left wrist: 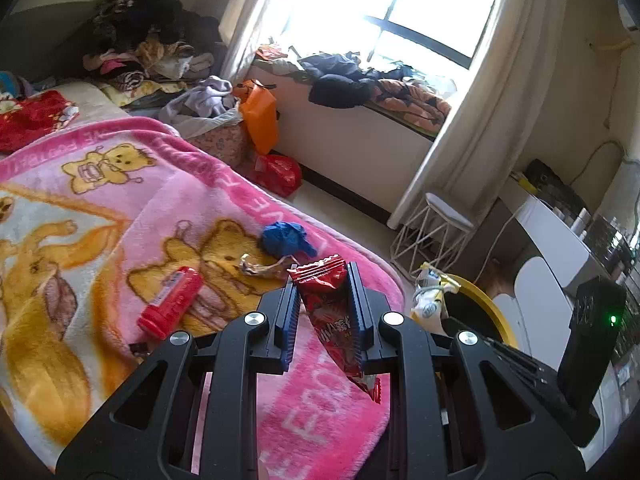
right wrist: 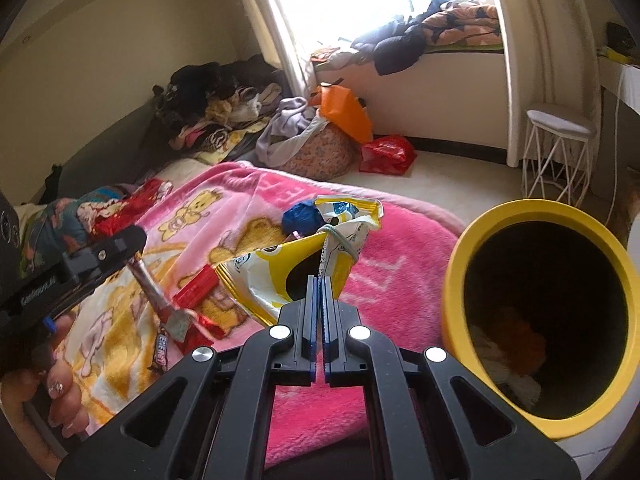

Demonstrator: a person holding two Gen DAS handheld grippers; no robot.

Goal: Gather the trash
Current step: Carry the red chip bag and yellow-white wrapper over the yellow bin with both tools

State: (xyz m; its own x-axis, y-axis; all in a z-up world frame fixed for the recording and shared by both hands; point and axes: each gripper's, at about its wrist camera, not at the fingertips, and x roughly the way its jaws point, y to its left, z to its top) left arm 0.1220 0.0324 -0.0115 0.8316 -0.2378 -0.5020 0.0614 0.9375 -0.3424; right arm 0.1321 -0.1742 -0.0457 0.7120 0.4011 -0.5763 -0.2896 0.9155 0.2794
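My left gripper (left wrist: 323, 276) is shut on a red snack wrapper (left wrist: 329, 312), held above the pink bear blanket (left wrist: 120, 216). My right gripper (right wrist: 320, 280) is shut on a yellow and white snack bag (right wrist: 280, 276), held left of the yellow trash bin (right wrist: 472, 240); the bag also shows in the left wrist view (left wrist: 430, 296). On the blanket lie a red tube (left wrist: 170, 306), a crumpled blue bag (left wrist: 286, 238) and a tan scrap (left wrist: 264, 268). The left gripper (right wrist: 100, 256) with its wrapper (right wrist: 160, 300) shows in the right wrist view.
The bin holds orange and white trash (right wrist: 520, 344). A white wire stool (right wrist: 556, 148) stands on the floor by the curtain. Orange (right wrist: 344, 112) and red (right wrist: 386, 154) bags and clothes piles lie beyond the bed. A white desk (left wrist: 560, 240) is at the right.
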